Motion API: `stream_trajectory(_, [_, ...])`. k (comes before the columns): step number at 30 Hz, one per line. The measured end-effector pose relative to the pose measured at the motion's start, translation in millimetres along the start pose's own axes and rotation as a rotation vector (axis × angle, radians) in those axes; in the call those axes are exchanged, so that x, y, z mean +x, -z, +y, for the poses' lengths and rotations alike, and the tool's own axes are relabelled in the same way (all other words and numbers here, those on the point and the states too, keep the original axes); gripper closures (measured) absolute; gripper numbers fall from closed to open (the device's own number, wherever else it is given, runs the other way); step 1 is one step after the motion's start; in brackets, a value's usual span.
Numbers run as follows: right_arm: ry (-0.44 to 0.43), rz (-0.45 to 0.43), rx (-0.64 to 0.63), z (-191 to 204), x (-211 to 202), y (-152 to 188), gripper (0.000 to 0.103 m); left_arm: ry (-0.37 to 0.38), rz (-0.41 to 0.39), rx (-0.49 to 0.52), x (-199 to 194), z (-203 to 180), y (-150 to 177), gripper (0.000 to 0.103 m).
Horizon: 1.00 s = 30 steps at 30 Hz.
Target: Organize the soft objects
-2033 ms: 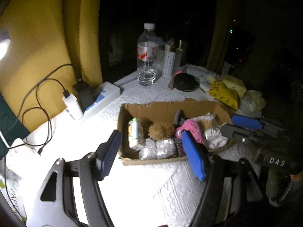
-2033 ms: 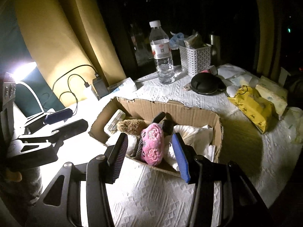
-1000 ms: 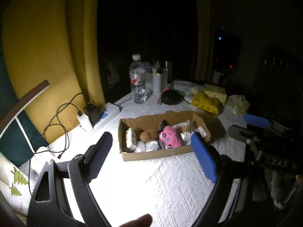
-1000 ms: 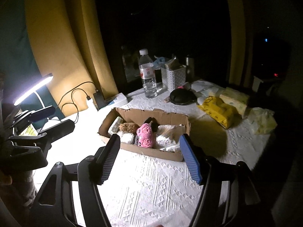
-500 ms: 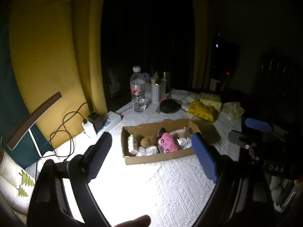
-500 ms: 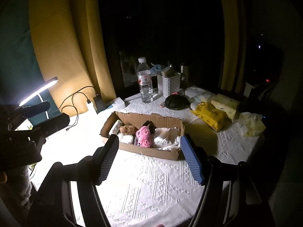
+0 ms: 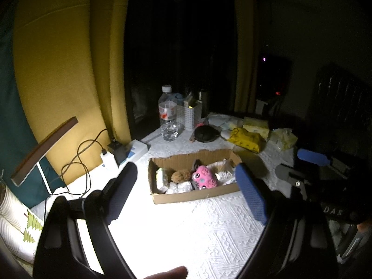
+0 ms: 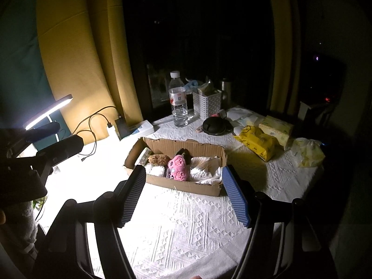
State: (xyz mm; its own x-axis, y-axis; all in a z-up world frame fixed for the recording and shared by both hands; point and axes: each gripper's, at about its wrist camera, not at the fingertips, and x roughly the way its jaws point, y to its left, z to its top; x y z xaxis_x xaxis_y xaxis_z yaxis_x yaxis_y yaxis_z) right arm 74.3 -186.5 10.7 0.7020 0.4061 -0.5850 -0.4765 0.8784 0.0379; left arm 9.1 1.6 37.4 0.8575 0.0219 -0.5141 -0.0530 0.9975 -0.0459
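Both grippers have drawn well back from the cardboard box (image 8: pixel 176 181) over the last two seconds; I now view it from a distance, where earlier the blue pads sat right at its rim. Left gripper (image 7: pixel 186 193): jaws released wide, nothing between them, hovering over the white tablecloth on the near side of the table (image 8: pixel 186 227). Right gripper (image 8: pixel 183 195): jaws likewise spread and empty, framing the box from the near side.

The soft objects lie inside the box: pink plush toy (image 8: pixel 177 167) near the middle, brown fuzzy toy (image 8: pixel 159 159) to its left, white padded items (image 8: pixel 204 169) filling the right part, small wrapped white pieces (image 7: pixel 179 187) along the near wall. A pale packet (image 7: pixel 160 176) stands at the far-left end.

On the far side of the table stand a water bottle (image 8: pixel 177 102) and a white perforated basket (image 8: pixel 207 103); a black round case (image 8: pixel 214 126) lies nearer. To the right rest a yellow pack (image 8: pixel 258 141) and tissue packs (image 8: pixel 276 126), outside the box.

I judge the retreat with empty jaws to mean the packing is finished, or nearly so; whether the yellow pack belongs in the box I cannot tell
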Motion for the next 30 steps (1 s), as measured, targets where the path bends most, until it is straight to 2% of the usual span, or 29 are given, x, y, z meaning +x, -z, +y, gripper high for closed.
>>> stream_trajectory(21, [0.005, -0.005, 0.008, -5, -2, -2, 0.031, -0.002, 0.018, -0.001, 8, 0, 3, 0.016])
stream_trajectory(30, [0.005, -0.007, 0.009, -6, -2, -2, 0.031, -0.028, 0.020, 0.002, 13, 1, 5, 0.016])
